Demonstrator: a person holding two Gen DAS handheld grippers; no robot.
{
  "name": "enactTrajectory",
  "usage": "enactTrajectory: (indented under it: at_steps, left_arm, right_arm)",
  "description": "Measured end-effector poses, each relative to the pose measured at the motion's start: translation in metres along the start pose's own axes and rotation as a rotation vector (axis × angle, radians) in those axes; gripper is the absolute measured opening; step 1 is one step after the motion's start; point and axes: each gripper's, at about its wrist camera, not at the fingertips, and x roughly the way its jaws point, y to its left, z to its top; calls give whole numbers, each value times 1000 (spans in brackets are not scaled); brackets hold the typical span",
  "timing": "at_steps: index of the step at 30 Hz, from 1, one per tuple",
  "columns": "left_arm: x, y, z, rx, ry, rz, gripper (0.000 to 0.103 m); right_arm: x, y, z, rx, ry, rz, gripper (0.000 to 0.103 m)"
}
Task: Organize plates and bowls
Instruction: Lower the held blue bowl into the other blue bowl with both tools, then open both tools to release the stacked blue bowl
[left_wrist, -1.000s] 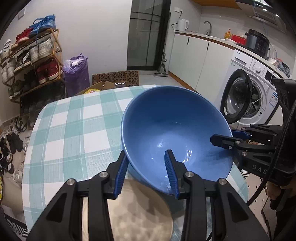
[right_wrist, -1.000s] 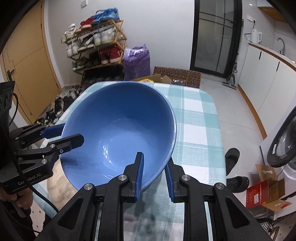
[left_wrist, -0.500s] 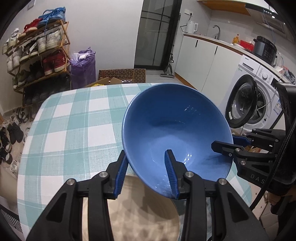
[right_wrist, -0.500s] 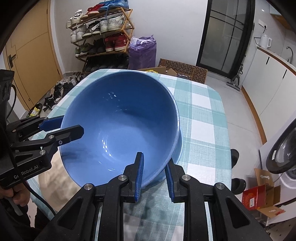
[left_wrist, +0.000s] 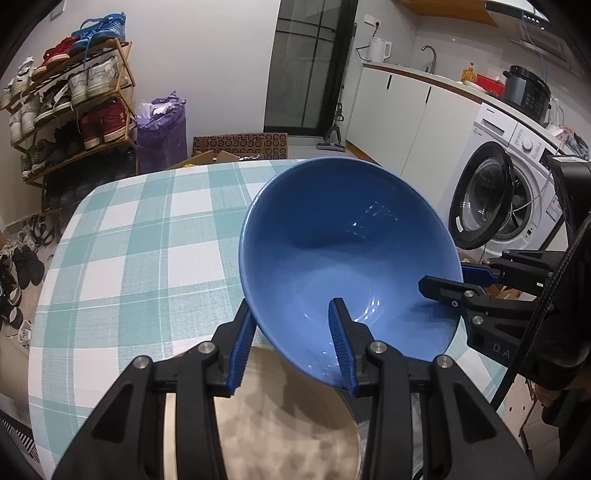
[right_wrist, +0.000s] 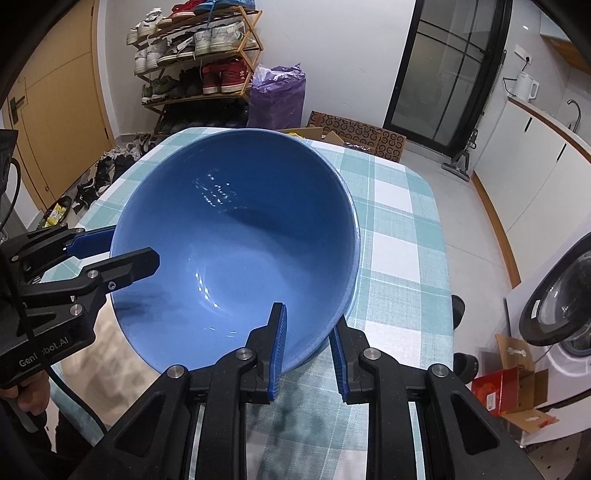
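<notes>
Gripping one large glossy blue ceramic bowl (left_wrist: 343, 258) from opposite sides, both grippers hold it tilted above the tabletop covered in a teal-and-white checked cloth (left_wrist: 122, 258). The left gripper (left_wrist: 291, 347) has its jaws clamped on the near part of the bowl's rim, one blue ribbed finger inside the bowl and the other against the outer wall. In the left wrist view the right gripper (left_wrist: 443, 280) comes in from the right edge and pinches the rim there, a black finger lying inside the bowl and a blue one behind it. In the right wrist view the right gripper (right_wrist: 310, 343) shows the same grip from close up: its jaws are closed on the bowl's wall, one pad inside, one outside. The left gripper (right_wrist: 114, 254) enters that view from the left, its black finger over the inner face of the bowl.

Under the bowl, at the near edge of the tabletop, lies a round beige speckled plate (left_wrist: 295, 424), partly hidden by the left gripper's fingers. Whether the bowl's base touches the plate cannot be told. Its open side faces both cameras, and light glints on the inner glaze.

Beyond the tabletop stand a wooden shoe rack filled with sneakers (left_wrist: 70, 99), a purple plastic bag (left_wrist: 162, 136) and a white front-loading washing machine (left_wrist: 506, 192).
</notes>
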Motion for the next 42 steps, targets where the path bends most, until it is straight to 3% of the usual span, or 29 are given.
enactTrajectory:
  at_steps: [22,42]
  left_arm:
    - [27,-3,-10,5,55,15,39]
    - [38,-3,-12,9,75,36,44]
  right_arm:
    - [23,3,-2,-10,5,-59,23]
    - [39,-1,-9,-42,0,-89,30]
